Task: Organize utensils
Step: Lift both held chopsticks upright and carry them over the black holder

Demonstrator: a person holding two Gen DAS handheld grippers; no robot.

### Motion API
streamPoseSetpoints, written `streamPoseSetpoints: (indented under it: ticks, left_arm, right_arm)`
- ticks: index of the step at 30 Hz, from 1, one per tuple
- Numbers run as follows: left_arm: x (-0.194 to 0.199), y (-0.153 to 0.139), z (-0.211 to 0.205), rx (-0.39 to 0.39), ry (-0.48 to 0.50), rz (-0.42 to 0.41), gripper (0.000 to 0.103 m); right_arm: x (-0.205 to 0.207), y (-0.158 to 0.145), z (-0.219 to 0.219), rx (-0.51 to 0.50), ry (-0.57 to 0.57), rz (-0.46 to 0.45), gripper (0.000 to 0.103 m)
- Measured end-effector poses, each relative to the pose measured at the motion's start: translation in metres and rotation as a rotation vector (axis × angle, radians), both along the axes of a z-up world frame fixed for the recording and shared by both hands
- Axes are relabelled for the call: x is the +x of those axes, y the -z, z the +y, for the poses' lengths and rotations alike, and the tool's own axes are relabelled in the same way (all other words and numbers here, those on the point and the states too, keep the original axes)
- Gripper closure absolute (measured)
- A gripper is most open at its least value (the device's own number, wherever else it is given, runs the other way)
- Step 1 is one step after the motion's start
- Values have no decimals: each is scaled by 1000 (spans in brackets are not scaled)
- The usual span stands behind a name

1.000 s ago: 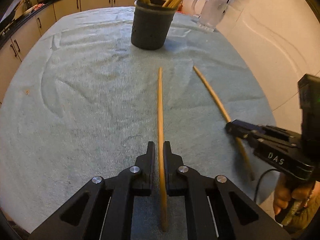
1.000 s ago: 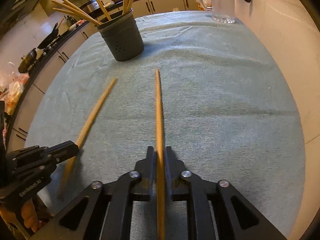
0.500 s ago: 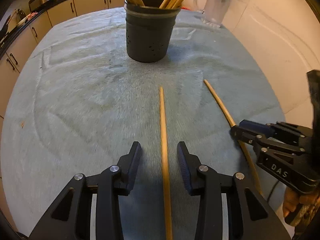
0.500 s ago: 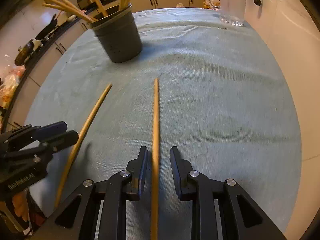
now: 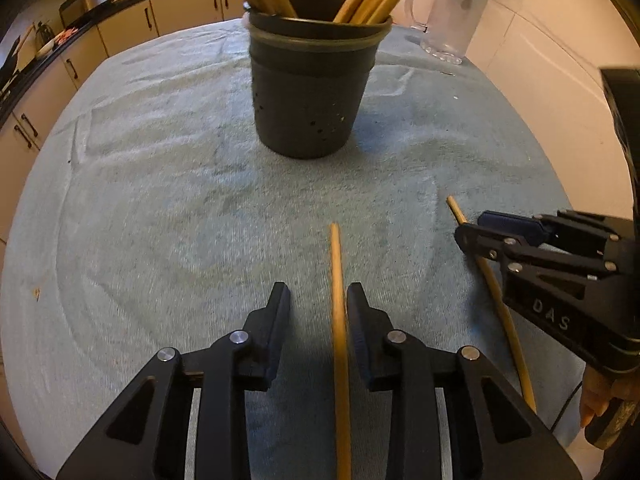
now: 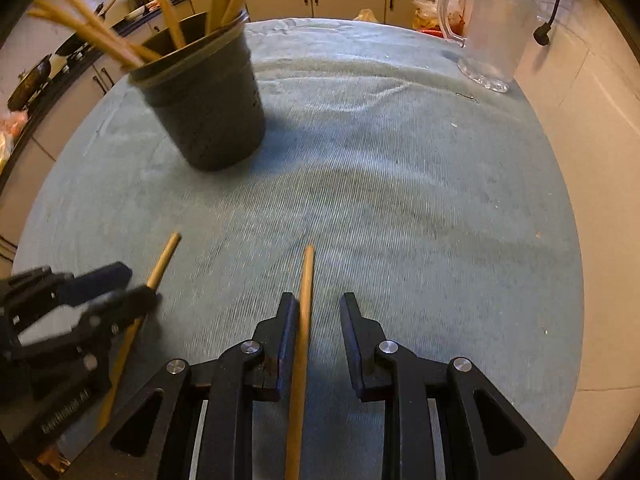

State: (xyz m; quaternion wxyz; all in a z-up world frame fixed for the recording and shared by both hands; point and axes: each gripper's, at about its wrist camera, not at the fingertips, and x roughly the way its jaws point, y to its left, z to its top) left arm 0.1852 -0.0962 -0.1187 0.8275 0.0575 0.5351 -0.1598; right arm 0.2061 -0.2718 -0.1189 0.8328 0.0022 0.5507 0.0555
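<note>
Fingers (image 5: 280, 312) apart (both grippers) around loose chopsticks (image 5: 338, 320).

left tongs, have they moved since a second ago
Yes. The left tongs have opened off the chopstick and advanced toward the dark holder, which now looms much larger in the left wrist view.

Two chopsticks (image 5: 338, 320) (image 5: 500, 308) lie side by side on the towel (image 5: 160, 200), before the holder (image 5: 312, 92); a pitcher (image 5: 452, 20) stands behind.

The towel (image 5: 160, 184) is pale blue-green with a fine ribbed weave; the holder (image 5: 310, 96) is dark grey, dotted with small holes. The chopsticks (image 5: 338, 320) are golden tan; the grippers (image 5: 316, 312) are black.
</note>
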Motion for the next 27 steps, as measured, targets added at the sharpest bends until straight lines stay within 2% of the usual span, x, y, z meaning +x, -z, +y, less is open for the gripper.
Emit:
streamPoseSetpoints:
  ticks: [6,7,8,11,13,16,19,27]
  left_arm:
    - [5,1,-5,-9,13,-29,76]
    - [6,1,-6,-8,13,-38,81]
    - [6,1,-6,-9,16,-47,98]
    - [9,2,-4,-48,9,-37,98]
    - [8,-1,1,-76,-6,-32,98]
    - [2,-14,5,-100,-5,-65,98]
    - [-8,-33,11,-120,-8,-110,98]
    - [-44,-91,31,-184,-43,-265,98]
  right_arm:
    - [3,0,7,-39,1,-14,80]
    - [3,0,9,-39,3,-20,82]
    - [3,0,10,-38,4,-29,93]
    - [0,-1,9,-14,13,-43,97]
    - [1,-3,6,38,20,-50,97]
    - [-5,-14,-2,95,40,-101,97]
    - [-16,-39,-9,148,51,-182,97]
    - [-53,-104,-17,174,82,-397,97]
